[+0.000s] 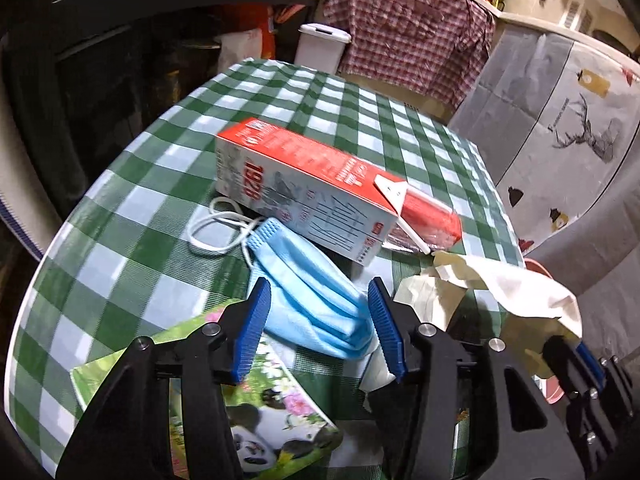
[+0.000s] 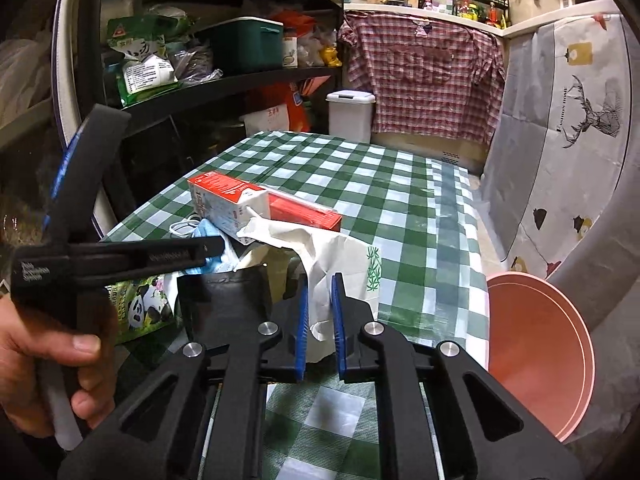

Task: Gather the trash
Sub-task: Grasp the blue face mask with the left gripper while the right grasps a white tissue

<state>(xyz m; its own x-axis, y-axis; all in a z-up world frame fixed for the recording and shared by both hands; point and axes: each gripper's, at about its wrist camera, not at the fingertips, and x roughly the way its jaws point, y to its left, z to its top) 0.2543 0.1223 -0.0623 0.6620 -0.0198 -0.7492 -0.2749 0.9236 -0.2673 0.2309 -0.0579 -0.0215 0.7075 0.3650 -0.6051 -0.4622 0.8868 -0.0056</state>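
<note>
Left tongs (image 1: 318, 332): spread wide; the blue face mask (image 1: 308, 288) lies between the two pads, none of it gripped yet.
Mask position: on the checked table (image 1: 132, 216), its near folded end inside the gap of the left tongs, its white ear loops trailing off to the far left.
Mask long axis: seen running roughly along the reach of the left tongs, slanting from far left to near right, so a closing across its width is judged possible without turning.
Right tongs (image 2: 320, 320): drawn narrow and clamped on a crumpled white paper wrapper (image 2: 340, 256), which stands up between the pads.
Nearer side: the mask is straddled by the left tongs; the right tongs are taken up with the wrapper.
Neighbours: a red and white milk carton (image 1: 304, 184) lies on its side just beyond the mask; a panda-printed packet (image 1: 256, 412) sits under the left tongs.
Receptacle: a pink basin (image 2: 536, 348) is seen off the table's right edge, judged the likely drop point.
</note>
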